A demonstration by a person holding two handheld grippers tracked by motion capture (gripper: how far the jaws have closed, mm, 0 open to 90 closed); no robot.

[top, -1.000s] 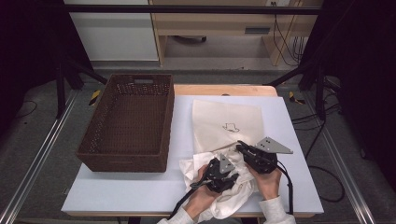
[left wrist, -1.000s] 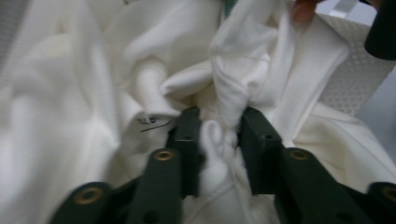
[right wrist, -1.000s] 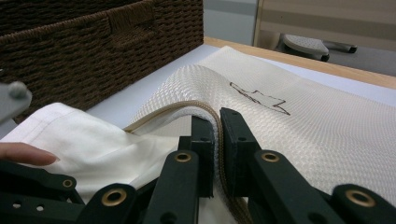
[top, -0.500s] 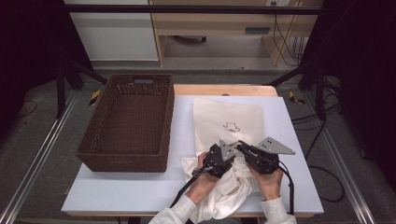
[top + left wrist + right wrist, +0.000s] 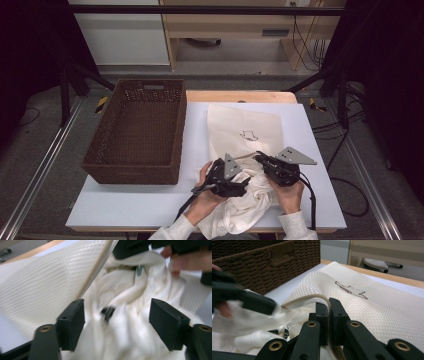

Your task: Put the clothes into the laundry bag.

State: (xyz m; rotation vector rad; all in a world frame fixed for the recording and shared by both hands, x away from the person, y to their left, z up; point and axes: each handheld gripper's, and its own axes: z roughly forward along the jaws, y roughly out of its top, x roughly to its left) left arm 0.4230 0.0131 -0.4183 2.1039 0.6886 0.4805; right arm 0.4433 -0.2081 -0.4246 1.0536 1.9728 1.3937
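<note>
My right gripper [image 5: 328,312] has its fingers clamped on the hem of the mesh bag [image 5: 245,127], lifting the mouth. My left gripper [image 5: 116,322] has just been opening, fingers now spread over the white garment [image 5: 247,202] without pressing it (half in the bag, I judge). If the hem slips, the mouth drops shut. The garment hangs over the surface [image 5: 135,207] edge and could slide off; the basket [image 5: 140,132] blocks the left

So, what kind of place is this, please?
Probably a lab set up for recording: a white table in a metal frame, loose cables on the floor, and hand-held grippers working on a mesh bag.
</note>
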